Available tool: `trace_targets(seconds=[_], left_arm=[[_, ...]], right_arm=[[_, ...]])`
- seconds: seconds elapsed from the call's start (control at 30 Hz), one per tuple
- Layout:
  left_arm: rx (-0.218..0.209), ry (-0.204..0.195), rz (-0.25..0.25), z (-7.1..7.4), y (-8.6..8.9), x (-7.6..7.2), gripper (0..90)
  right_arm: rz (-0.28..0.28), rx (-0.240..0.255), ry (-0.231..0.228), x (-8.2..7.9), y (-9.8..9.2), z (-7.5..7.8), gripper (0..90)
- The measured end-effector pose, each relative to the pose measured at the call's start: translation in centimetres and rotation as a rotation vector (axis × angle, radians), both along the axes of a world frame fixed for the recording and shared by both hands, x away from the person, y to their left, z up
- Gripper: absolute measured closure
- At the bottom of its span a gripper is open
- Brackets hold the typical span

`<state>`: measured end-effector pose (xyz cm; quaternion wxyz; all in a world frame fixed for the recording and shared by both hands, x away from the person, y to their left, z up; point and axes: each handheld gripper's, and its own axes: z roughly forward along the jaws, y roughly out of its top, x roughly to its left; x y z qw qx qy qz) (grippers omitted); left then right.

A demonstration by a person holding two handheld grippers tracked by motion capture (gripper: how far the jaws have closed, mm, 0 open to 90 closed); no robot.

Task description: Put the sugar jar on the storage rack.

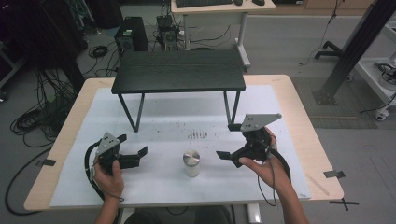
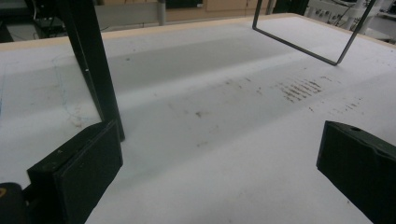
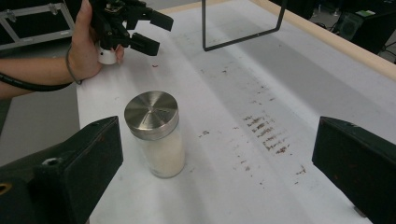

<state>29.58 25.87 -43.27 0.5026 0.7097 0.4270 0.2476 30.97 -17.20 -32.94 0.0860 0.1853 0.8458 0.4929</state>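
Observation:
A glass jar (image 1: 191,164) with a brushed metal lid and white contents stands upright on the white mat (image 1: 154,186), between the two hands. My left gripper (image 1: 134,144) is held open to the left of the jar, pointing toward the back right. In the left gripper view its jaws (image 2: 219,163) are wide apart over bare mat. My right gripper (image 1: 227,141) is open to the right of the jar, apart from it. In the right gripper view the jar (image 3: 156,135) stands a little ahead of the open jaws (image 3: 215,172), nearer the left one. The left gripper (image 3: 140,28) shows beyond it.
A small black table (image 1: 180,70) on thin metal legs stands at the back of the mat; one leg (image 2: 93,70) rises close ahead of my left gripper. Brown smudges (image 1: 198,135) mark the mat behind the jar. Tape strips (image 1: 334,174) sit near the wooden table's edges.

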Motion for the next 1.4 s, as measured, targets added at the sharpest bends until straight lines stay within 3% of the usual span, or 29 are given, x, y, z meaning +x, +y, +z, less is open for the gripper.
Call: trace_targets(seconds=[0.23,0.73,1.4], left_arm=[[0.004,-0.001,-0.002,0.0,0.0,0.0,0.6],[0.003,0.002,-0.006,0.0,-0.1,0.0,0.6],[0.002,-0.001,-0.008,0.0,0.0,0.0,0.6]], right_arm=[[0.007,0.003,-0.011,0.0,0.1,0.2,2.0],[0.011,0.001,-0.012,-0.3,0.6,-1.0,1.5],[0.064,-0.009,0.049,-0.6,4.6,-5.6,1.4]])
